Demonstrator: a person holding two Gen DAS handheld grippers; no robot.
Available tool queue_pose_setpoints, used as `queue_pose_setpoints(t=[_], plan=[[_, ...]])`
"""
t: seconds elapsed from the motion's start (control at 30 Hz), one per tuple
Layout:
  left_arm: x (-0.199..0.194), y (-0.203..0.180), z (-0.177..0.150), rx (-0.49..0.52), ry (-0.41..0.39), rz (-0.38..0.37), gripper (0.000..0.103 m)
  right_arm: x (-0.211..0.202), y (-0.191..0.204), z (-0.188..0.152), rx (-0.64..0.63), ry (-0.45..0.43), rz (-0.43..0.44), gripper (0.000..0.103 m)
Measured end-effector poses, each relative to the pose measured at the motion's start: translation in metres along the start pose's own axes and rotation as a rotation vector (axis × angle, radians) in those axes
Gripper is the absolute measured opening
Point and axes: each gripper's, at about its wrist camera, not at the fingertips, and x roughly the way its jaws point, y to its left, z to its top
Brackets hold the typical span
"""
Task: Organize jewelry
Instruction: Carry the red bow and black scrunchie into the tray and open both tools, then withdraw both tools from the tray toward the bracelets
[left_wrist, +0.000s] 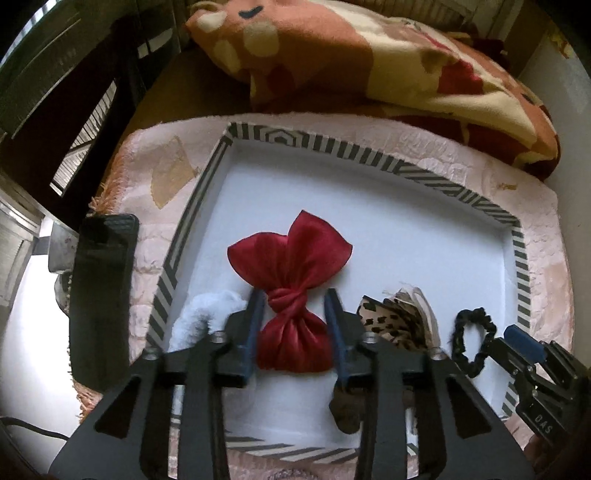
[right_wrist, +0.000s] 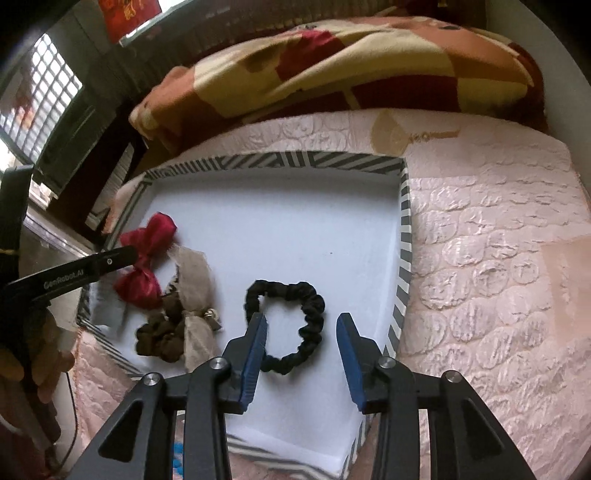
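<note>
A white tray with a black-and-white striped rim (left_wrist: 369, 151) (right_wrist: 280, 160) lies on a pink quilted cover. A red satin bow (left_wrist: 295, 254) (right_wrist: 147, 254) rests on the tray floor. My left gripper (left_wrist: 293, 295) stands open with the bow's knot and lower lobe between its blue pads. A black scrunchie (right_wrist: 314, 306) (left_wrist: 458, 332) lies near the tray's right wall. My right gripper (right_wrist: 301, 317) is open above it, its left finger (right_wrist: 255, 339) overlapping the scrunchie's left side. Beside the bow are a leopard-print scrunchie (left_wrist: 391, 321), a brown scrunchie (right_wrist: 159, 332), a beige bow (right_wrist: 195, 273) and a white fluffy piece (left_wrist: 207, 310).
A folded red, cream and orange blanket (left_wrist: 369, 55) (right_wrist: 332, 62) lies behind the tray. The pink quilted cover (right_wrist: 498, 258) stretches to the tray's right. A flat black object (left_wrist: 103, 295) sits on the cover to the tray's left. A dark barred window (right_wrist: 37, 92) is at far left.
</note>
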Motion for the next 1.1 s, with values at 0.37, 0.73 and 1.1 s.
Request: queue_pose_setpoints(t=[0.37,0.73,1.1], plan=[[-0.057,0.008,-0.027,-0.008,-0.082,-0.014,0.053,-0.052,0.04,-0.016,-0.016,-0.089,0.005,0.045],[-0.105,0.02,-0.084,0.015,-0.133,0.012,0.053,-0.08,0.085,-0.054,-0.057,-0.137,-0.034,0.062],[-0.145,0.032,-0.13,0.027,-0.165,0.001,0.053,-0.106,0.111,-0.094,-0.074,-0.169,-0.063,0.063]])
